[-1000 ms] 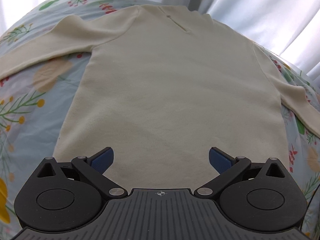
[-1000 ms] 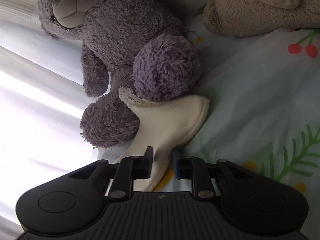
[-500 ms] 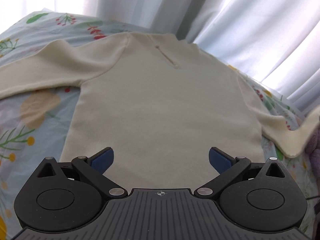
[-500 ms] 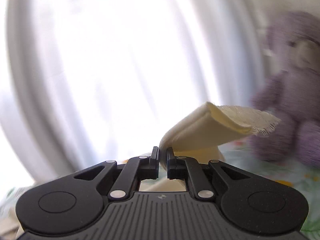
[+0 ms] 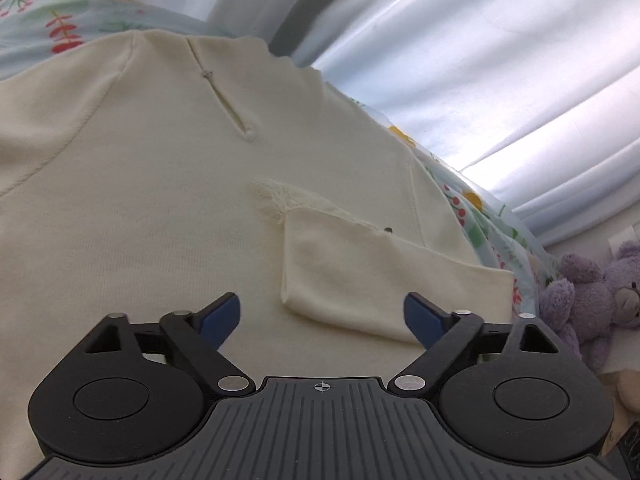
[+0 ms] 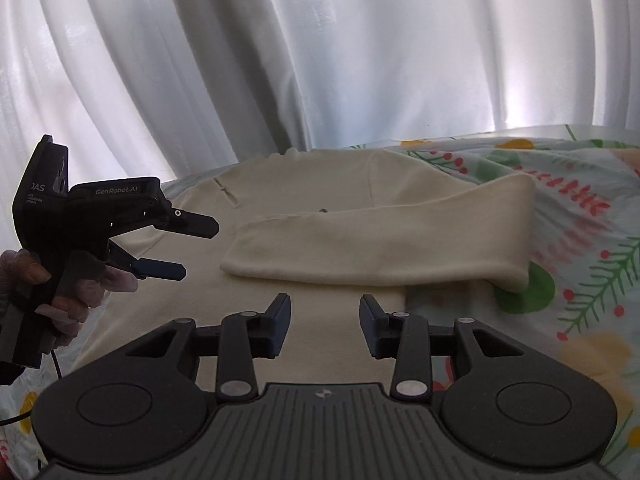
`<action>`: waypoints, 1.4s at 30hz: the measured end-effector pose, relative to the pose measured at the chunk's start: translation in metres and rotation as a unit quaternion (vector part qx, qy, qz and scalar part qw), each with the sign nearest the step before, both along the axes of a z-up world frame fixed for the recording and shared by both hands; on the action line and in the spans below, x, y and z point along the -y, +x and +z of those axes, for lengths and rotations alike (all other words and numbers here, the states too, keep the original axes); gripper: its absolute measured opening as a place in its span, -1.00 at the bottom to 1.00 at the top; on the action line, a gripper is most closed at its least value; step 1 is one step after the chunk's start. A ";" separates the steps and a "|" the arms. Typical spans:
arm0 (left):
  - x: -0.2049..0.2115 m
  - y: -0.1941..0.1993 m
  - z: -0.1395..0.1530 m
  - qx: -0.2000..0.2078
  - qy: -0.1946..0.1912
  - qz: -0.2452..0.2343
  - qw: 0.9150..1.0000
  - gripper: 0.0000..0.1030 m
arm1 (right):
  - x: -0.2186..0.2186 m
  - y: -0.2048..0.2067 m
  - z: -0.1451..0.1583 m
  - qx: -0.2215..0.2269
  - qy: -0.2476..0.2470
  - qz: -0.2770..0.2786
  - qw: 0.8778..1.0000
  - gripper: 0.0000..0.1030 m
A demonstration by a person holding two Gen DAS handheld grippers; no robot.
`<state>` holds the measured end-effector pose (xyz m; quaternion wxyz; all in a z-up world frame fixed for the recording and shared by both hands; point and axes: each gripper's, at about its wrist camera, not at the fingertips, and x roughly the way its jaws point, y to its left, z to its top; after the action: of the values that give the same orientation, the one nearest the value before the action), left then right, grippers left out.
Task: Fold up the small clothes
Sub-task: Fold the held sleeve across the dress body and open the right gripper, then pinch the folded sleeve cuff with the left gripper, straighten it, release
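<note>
Your cream top (image 5: 160,208) lies flat on the floral bedsheet (image 6: 580,280), neck toward the white curtain (image 6: 320,60), and its right sleeve (image 6: 376,240) is now laid across the chest, lace cuff (image 5: 272,200) resting near the middle below the neck slit. Your right tool (image 6: 325,318) hovers just short of that sleeve with its jaws parted and nothing between them; your left tool (image 5: 322,314) sits wide open and empty too, low over the body, just above the hem side. That leaves 1 sleeve in and, I'd judge, 1 sleeve plus the body folds to go. Watch the bend at the shoulder: the sleeve loops out past the side seam onto the sheet, so it may spring back or leave a lumpy edge when you fold the body. If you sweep the left tool sideways this low, a finger could snag the loose cuff and drag the sleeve off. The purple teddy (image 5: 592,292) sits at the bed's edge, well apart.
</note>
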<state>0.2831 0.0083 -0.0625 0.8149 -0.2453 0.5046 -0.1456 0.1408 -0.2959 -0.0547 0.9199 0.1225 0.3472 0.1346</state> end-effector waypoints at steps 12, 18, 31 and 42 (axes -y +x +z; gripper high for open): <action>0.012 0.030 -0.020 -0.022 -0.048 -0.022 0.998 0.02 | 0.021 0.004 -0.011 -0.022 0.042 -0.053 0.997 -0.23; 0.016 0.035 -0.027 -0.032 -0.071 -0.020 0.997 -0.77 | 0.025 0.013 -0.014 -0.033 0.057 -0.071 0.995 -0.23; -0.083 0.015 0.030 0.083 0.085 0.073 0.990 -0.81 | 0.032 0.040 -0.015 -0.052 0.091 -0.092 0.990 -0.22; -0.114 0.013 0.000 0.050 0.023 0.108 0.993 -0.79 | 0.030 0.085 -0.031 -0.108 0.154 -0.100 0.977 -0.18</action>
<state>0.2957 0.1226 -0.0621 0.8552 -0.2726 0.4372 -0.0569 0.2263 -0.3256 -0.0861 0.8557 0.3110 0.4059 0.0794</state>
